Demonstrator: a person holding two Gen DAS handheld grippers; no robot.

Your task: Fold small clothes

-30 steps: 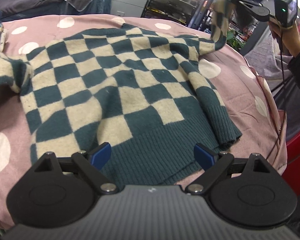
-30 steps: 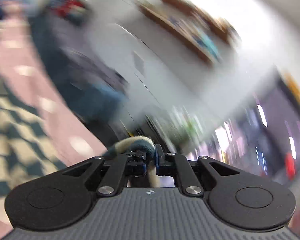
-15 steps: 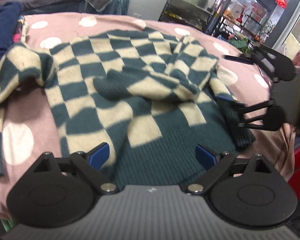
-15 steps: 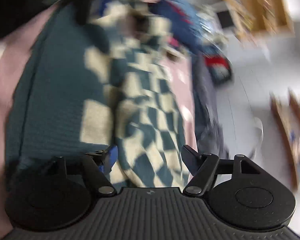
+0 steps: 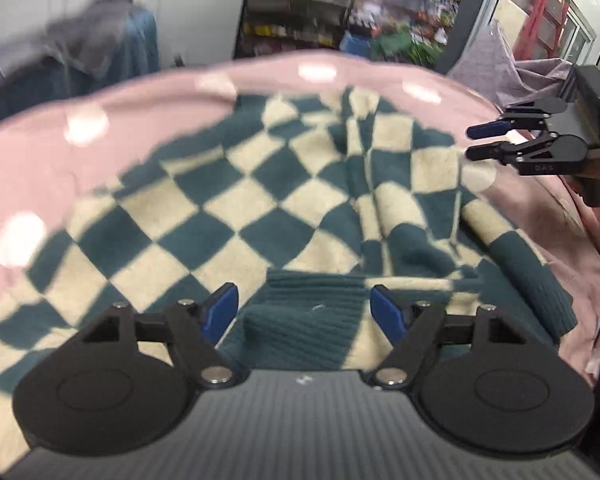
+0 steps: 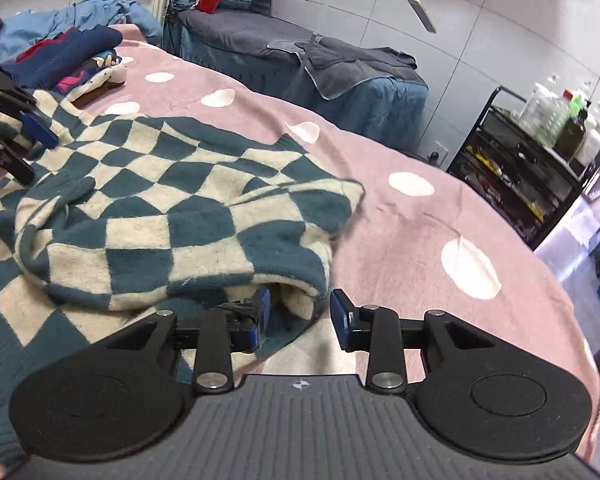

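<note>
Checkered sweater lying partly folded on the polka-dot blanket, both grippers open and holding nothing.

Sweater (image 6: 172,208) is a thick fuzzy knit, teal and cream squares, with ribbed teal hem and cuffs; it's lying spread on a pink blanket (image 6: 412,232) with white dots, one sleeve (image 5: 404,216) folded in over the body and bunching into soft ridges. Left gripper (image 5: 304,312) is hovering with blue-padded fingers spread wide, the ribbed cuff (image 5: 316,300) sitting between them, contact unclear. Right gripper (image 6: 300,314) is sitting at the folded shoulder edge, fingers moderately apart, left pad (image 6: 262,312) just beside or under the fold, nothing clamped. A pile of clothes (image 6: 56,56) is lying at the blanket's far corner.
</note>
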